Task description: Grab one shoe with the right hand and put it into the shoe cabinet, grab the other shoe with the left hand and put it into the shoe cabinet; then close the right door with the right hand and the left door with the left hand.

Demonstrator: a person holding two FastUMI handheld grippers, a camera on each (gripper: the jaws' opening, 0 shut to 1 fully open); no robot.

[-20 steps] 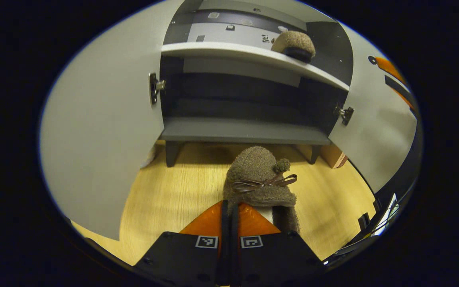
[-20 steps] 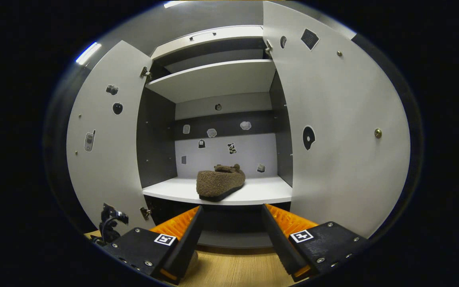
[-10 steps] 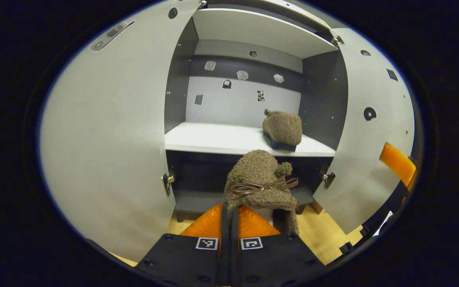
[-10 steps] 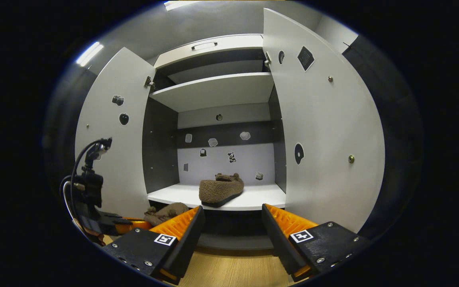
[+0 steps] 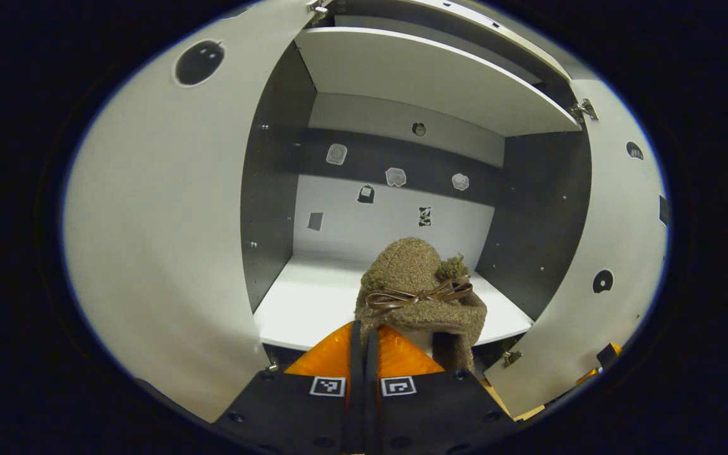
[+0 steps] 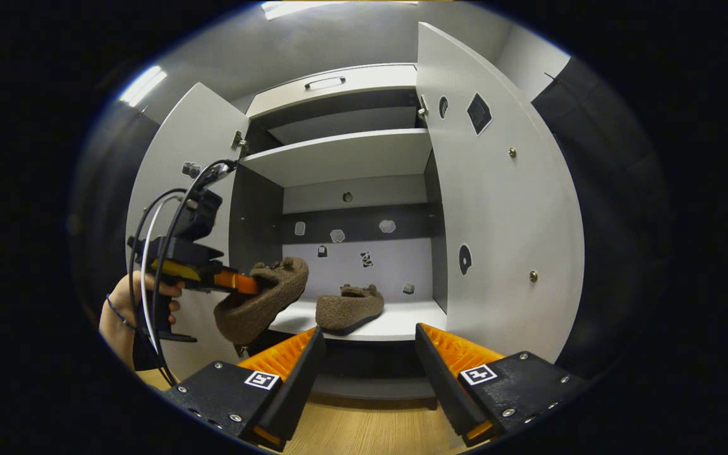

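While one shoe (image 6: 348, 308) already rests on the cabinet shelf (image 6: 402, 322) at frame centre, the left gripper (image 5: 364, 338), clamped on the second shoe (image 5: 419, 291), nears that shelf; the right gripper (image 6: 367, 351) gapes empty, and both doors (image 6: 503, 208) await closing.

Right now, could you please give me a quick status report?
Left gripper shut on second slipper, raised at the shelf. Right gripper open. First slipper shelved. Both doors open.

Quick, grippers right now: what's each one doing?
Left gripper: shut on the second shoe, held at the cabinet shelf.
Right gripper: open, holding nothing.
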